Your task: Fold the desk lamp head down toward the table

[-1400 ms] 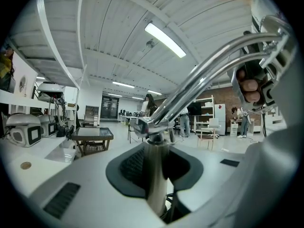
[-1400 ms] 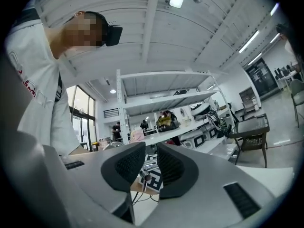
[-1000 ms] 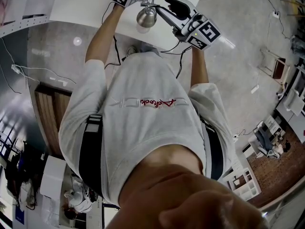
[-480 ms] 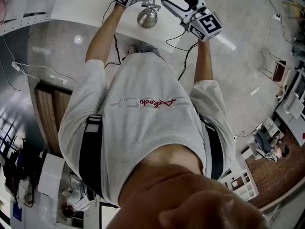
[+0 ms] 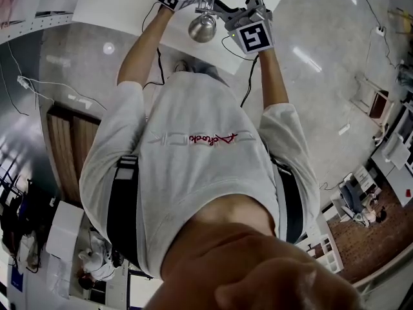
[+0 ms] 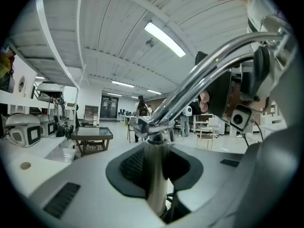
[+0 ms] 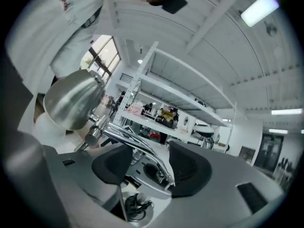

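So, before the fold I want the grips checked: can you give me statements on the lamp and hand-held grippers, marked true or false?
1. The head is a shiny metal dome. True.
2. The right hand-held gripper is shut on the head. False: its jaws have just been closing and stand apart around the arm, not pressing it.
3. The left hand-held gripper clamps the lamp's post. True.
4. The table is dark wood. False: it is white.

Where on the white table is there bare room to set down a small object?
The table is bare on the picture's left, beyond the person's left forearm. Around the lamp head and its chrome arm it is crowded.
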Motion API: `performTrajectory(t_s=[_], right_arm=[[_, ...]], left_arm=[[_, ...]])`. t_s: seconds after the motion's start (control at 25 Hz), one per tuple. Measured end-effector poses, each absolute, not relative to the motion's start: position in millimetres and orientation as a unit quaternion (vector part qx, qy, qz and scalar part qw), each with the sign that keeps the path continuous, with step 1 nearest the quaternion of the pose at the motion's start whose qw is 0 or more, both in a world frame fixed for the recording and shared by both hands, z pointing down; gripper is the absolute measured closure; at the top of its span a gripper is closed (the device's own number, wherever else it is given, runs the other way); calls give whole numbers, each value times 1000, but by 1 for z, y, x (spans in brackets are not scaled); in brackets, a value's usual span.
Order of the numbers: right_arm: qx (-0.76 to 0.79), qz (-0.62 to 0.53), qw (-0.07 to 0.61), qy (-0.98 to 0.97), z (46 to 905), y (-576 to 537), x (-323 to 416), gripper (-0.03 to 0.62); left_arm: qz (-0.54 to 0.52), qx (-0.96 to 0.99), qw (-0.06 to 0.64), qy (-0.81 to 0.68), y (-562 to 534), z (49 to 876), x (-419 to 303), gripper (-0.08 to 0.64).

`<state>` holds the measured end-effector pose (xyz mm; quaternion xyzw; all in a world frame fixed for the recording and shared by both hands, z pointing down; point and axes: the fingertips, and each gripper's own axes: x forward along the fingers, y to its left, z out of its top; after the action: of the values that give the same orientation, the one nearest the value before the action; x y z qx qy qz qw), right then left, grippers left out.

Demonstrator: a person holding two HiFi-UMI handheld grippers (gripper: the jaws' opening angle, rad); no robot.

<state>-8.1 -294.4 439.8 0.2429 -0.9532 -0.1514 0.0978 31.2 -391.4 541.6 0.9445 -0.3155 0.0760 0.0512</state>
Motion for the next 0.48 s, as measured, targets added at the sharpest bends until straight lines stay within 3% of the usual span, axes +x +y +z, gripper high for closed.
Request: performTrajectory(t_s=[0.32,0.48], right_arm=[[186,-458,136,-859,435,-267,-23,377],[153,-564,143,-799,441,-250,-31,454]], left_arm=[[79,947,50,-308,-392,541,33,453],[80,946,50,-309,-393,541,35,453]])
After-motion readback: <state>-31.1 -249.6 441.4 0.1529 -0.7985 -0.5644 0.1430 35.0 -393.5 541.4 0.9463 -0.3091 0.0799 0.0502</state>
